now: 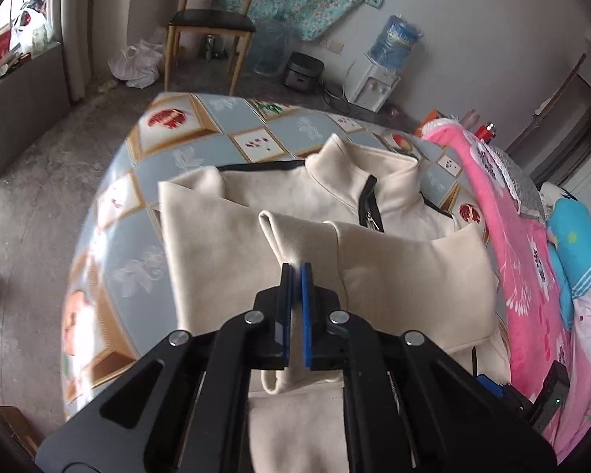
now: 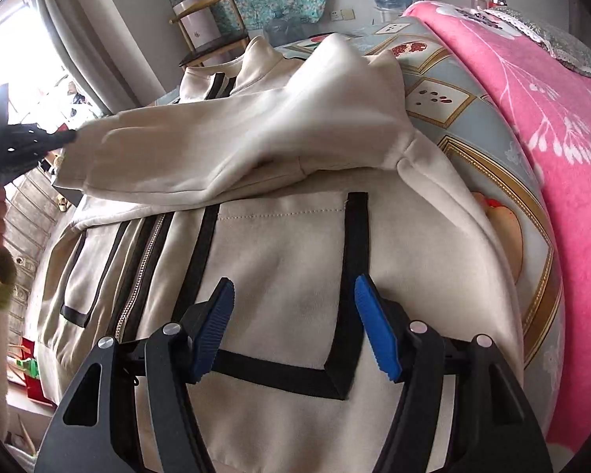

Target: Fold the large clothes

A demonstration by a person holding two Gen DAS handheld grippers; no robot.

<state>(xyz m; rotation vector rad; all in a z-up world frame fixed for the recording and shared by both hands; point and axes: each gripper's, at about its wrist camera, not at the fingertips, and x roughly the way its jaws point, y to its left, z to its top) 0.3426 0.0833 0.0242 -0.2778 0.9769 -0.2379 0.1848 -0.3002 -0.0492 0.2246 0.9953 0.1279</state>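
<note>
The cream jacket (image 2: 279, 260) lies front up on the counter (image 1: 138, 181), which wears a tiled fruit-print cover, with a pink blanket (image 2: 532, 118) heaped along its right edge. Its long axis runs from near to far: the hem is at the near side, the stand-up collar (image 1: 358, 165) points to the far end, and the black-edged zip (image 2: 138, 276) follows the same line. The left gripper (image 1: 295, 272) has its fingers clenched on the cuff end of a sleeve (image 1: 283, 236), cloth pinched between the blue pads, and in the right wrist view that sleeve stretches across the chest toward the left. The right gripper (image 2: 291, 291) hangs released, fingers spread above the black-trimmed patch pocket (image 2: 287, 268), gripping nothing. Risks, as a judgement: the pinch takes only a narrow bit of cuff, so a sharp pull could slip the fabric out and drop the sleeve in a crooked heap. Drawing the sleeve sideways with nothing pinning the body could drag the whole jacket across the slick cover, twisting its axis and wrinkling the front. The right shoulder already bunches up near the blanket, and a fold laid over that lump would come out uneven. The right fingers could also catch on the pocket trim if they come down carelessly.
</note>
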